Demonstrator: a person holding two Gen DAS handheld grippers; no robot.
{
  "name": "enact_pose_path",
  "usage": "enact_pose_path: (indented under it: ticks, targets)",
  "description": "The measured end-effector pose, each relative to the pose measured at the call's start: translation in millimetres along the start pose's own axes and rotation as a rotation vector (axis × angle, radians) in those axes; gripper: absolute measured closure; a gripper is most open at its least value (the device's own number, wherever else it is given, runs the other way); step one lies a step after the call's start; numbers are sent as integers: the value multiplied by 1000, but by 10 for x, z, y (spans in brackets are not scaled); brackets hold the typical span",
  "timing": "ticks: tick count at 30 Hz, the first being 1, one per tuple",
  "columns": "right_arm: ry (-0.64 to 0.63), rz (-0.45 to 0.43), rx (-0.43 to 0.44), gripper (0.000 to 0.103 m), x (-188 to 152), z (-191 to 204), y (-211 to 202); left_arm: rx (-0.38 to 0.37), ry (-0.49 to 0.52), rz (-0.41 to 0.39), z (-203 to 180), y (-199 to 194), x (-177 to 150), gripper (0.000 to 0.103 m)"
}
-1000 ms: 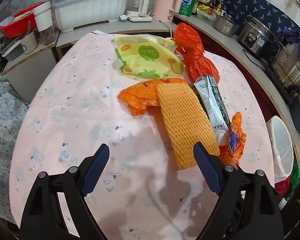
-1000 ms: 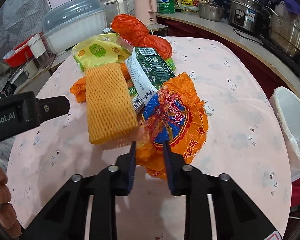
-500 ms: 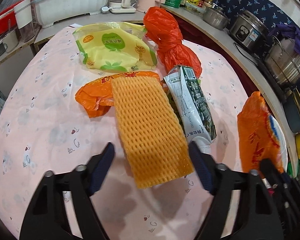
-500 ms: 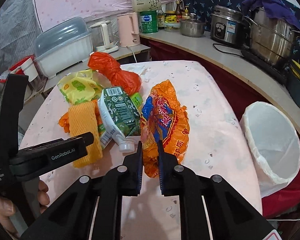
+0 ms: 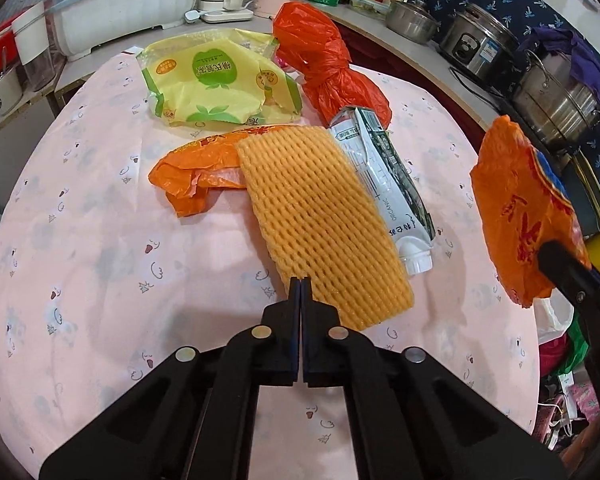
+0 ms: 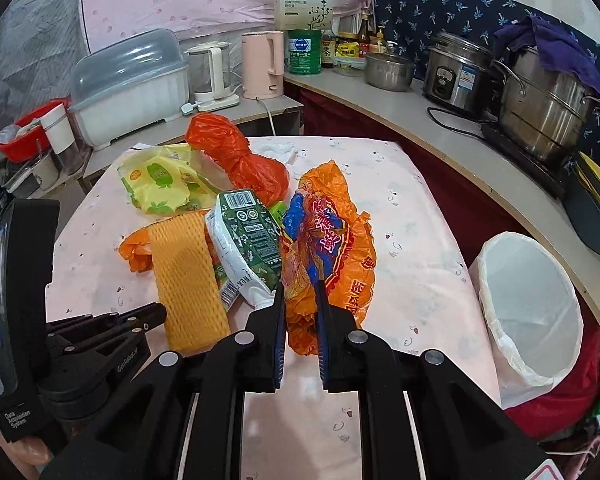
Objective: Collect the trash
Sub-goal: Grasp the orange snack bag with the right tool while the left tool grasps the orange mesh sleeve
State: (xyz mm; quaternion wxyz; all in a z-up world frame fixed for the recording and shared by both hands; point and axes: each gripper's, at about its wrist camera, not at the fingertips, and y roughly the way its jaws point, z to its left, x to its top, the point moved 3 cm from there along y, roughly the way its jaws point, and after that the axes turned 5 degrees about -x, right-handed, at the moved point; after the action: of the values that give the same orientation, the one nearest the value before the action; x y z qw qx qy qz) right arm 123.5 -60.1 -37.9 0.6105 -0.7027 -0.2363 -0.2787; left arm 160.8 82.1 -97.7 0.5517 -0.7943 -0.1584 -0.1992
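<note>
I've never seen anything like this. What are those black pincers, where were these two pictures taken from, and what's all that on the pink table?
There is no robot here: a person holds a two-finger gripper in each hand, each with a camera looking along its fingers, one picture per gripper. On the table lie a foam net, a carton, a yellow bag, a red bag and an orange bag. The right gripper holds an orange wrapper in the air, near a lined bin. The left gripper has just closed at the net's edge; whether it grips it is unclear.
</note>
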Motion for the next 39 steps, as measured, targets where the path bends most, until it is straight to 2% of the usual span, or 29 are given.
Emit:
enact_pose_path:
  ticks: [6,13,17,18,25,32,34,36,38,39]
  targets:
    - [5,-2,15,91,-17,37,-10,-6,-13,-4,18,-43,-22,103]
    - [69,-13,29,91,-41,-52,-8,-19,-61,-2,136,-87,-31,100]
    - [100,-24,33,91,-58,-124,-6,-18,-102,-22,228,-111,-6,58]
    - [110,-22,36,91,-64,-154,3,-17,-112,-31,250,-122,3,53]
    - [168,-27,63,91,-64,-313,37,-36,-149,-16,267,-27,112,42]
    - [200,-20,93,91,-65,-359,106,-59,-138,47,116,228,87,43]
    - [202,-15,99,91,-82,-360,127,-76,-124,52,61,255,79,53]
    - [205,-12,104,91,-100,-360,143,-102,-113,63,21,277,77,77]
    - [209,-9,108,91,-120,-372,152,-108,-97,69,-19,287,70,91]
    - [212,-8,109,91,-131,-377,153,-108,-88,66,-38,282,65,92]
